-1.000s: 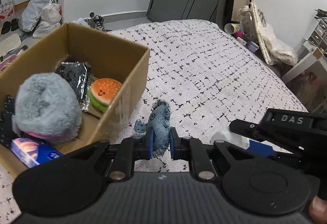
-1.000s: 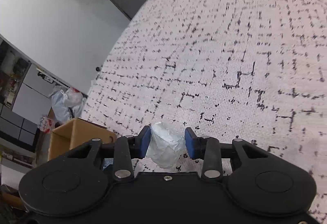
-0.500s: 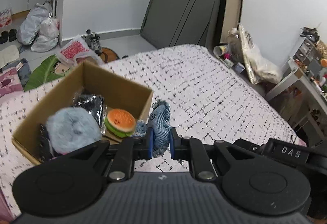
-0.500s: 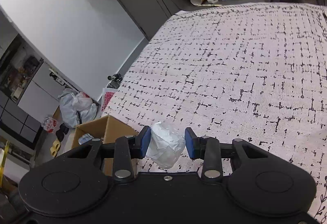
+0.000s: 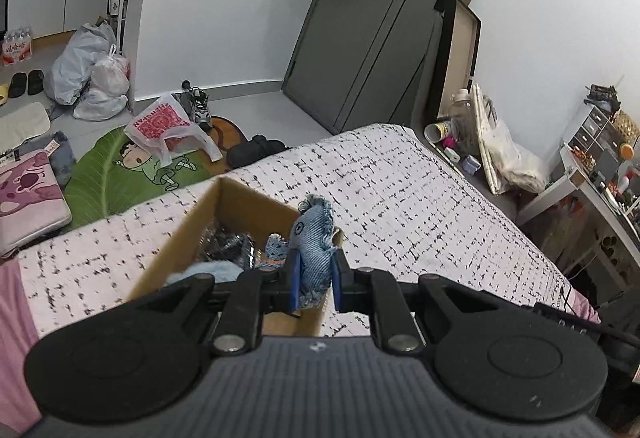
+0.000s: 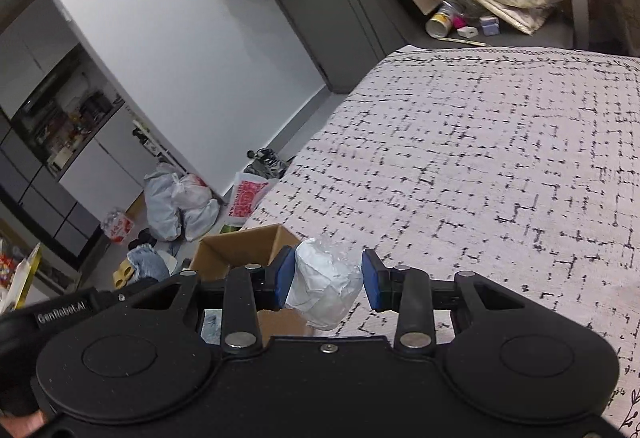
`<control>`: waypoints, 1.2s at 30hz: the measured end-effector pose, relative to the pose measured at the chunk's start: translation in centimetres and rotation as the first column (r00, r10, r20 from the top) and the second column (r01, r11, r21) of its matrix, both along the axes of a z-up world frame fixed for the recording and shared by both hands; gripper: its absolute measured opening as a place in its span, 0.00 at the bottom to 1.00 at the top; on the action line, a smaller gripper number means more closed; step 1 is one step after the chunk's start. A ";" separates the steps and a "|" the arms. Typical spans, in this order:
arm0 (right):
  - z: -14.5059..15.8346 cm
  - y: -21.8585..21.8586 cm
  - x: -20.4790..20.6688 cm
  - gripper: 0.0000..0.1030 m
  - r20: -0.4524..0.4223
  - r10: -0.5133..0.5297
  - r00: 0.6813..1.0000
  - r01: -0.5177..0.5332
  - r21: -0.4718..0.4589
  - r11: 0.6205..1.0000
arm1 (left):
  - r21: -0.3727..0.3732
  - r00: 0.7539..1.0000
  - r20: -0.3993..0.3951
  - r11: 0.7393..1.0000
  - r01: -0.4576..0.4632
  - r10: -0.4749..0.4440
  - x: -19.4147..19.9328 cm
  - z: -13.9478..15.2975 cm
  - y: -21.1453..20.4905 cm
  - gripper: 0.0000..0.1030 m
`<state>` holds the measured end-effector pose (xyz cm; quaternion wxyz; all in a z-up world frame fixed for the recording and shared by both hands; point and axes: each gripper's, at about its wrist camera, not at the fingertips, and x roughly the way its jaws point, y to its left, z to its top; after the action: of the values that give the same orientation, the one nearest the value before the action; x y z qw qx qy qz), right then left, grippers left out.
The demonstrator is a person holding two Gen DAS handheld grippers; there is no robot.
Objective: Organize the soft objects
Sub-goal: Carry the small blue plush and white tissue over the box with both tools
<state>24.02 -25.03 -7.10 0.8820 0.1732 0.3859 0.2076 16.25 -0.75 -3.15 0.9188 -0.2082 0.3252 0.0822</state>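
My left gripper (image 5: 315, 284) is shut on a blue denim fish toy (image 5: 314, 238), held in the air over the near right corner of an open cardboard box (image 5: 200, 218) that stands on the bed. Inside the box a fluffy light-blue plush (image 5: 208, 271) and a dark shiny packet (image 5: 228, 244) show; the other contents are hidden behind my gripper. My right gripper (image 6: 326, 284) is shut on a crumpled white wad (image 6: 326, 286), raised above the bed, with the same box (image 6: 240, 244) low and to its left.
The bed cover (image 5: 400, 206) is white with black dashes. Beyond the bed's left edge the floor holds a green leaf mat (image 5: 120, 170), plastic bags (image 5: 92, 70) and shoes (image 5: 198, 106). A grey door (image 5: 360, 38) is behind; a cluttered shelf (image 5: 600, 166) stands right.
Both grippers have risen with their loads still gripped. The box looks smaller and lower in the left wrist view, and more of the floor and room shows in both views.
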 end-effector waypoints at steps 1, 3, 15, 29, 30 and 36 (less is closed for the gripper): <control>0.1 0.3 -0.1 0.35 0.004 0.007 1.000 -0.007 0.000 1.000 | -0.003 1.000 0.001 1.000 0.000 0.000 -0.1 0.1 0.3 0.14; 0.4 0.8 -0.4 0.35 0.013 0.019 1.000 -0.019 -0.001 1.000 | -0.016 1.000 0.000 1.000 -0.003 0.003 -0.3 0.2 0.9 0.14; 0.4 4.8 -1.3 0.35 0.019 0.104 0.994 -0.104 -0.018 0.994 | -0.098 1.000 -0.008 0.995 0.005 -0.006 -0.7 0.3 5.1 0.14; -0.6 10.1 -2.0 0.35 -0.015 0.169 0.986 -0.170 -0.070 0.983 | -0.199 0.998 -0.009 0.978 0.062 -0.065 0.0 -2.1 8.4 0.14; -0.8 10.5 -2.1 0.35 -0.021 0.176 0.984 -0.177 -0.076 0.981 | -0.207 0.998 -0.012 0.976 0.062 -0.066 0.1 -2.3 8.7 0.14; -1.9 12.5 -1.8 0.38 -0.058 0.195 0.979 -0.200 -0.087 0.976 | -0.251 0.997 -0.038 0.966 0.055 -0.067 0.8 -4.2 9.8 0.14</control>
<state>22.25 -12.52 -9.04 0.8542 0.0983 0.4321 0.2720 17.09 9.10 -7.30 0.8796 -0.3103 0.3602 0.0172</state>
